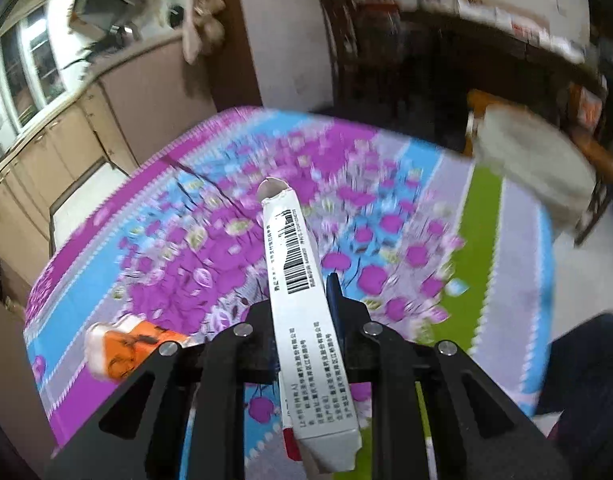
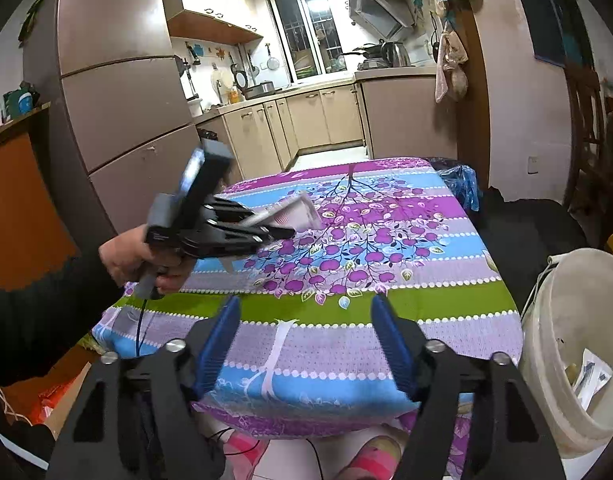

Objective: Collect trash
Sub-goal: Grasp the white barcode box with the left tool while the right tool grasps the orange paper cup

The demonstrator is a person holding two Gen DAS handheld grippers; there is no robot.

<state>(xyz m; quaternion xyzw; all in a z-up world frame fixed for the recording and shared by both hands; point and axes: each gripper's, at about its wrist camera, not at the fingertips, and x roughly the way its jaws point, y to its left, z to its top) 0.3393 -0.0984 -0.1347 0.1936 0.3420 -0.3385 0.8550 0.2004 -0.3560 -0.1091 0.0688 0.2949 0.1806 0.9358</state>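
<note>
1. The left hand-held gripper (image 1: 302, 312) is clamped on a long white carton (image 1: 296, 280), its jaws pinching the carton's mid-length; the carton is lifted off the desk (image 1: 506, 240).
2. The right hand-held gripper (image 2: 306, 340) is spread wide with nothing between its blue pads (image 2: 218, 344), hanging over the desk's near edge.
3. The carton's long axis runs along the left fingers: its torn-open end points forward and away over the flowered cloth, the other end back toward the camera.
4. The step looks like carrying, the pick being done. The next move calls for swinging the carton to the white bucket (image 2: 566, 340) beside the desk, which already holds scraps, tipping one end down, then letting go.
5. An orange pack (image 1: 122, 344) lies on the desk, likely next.
</note>
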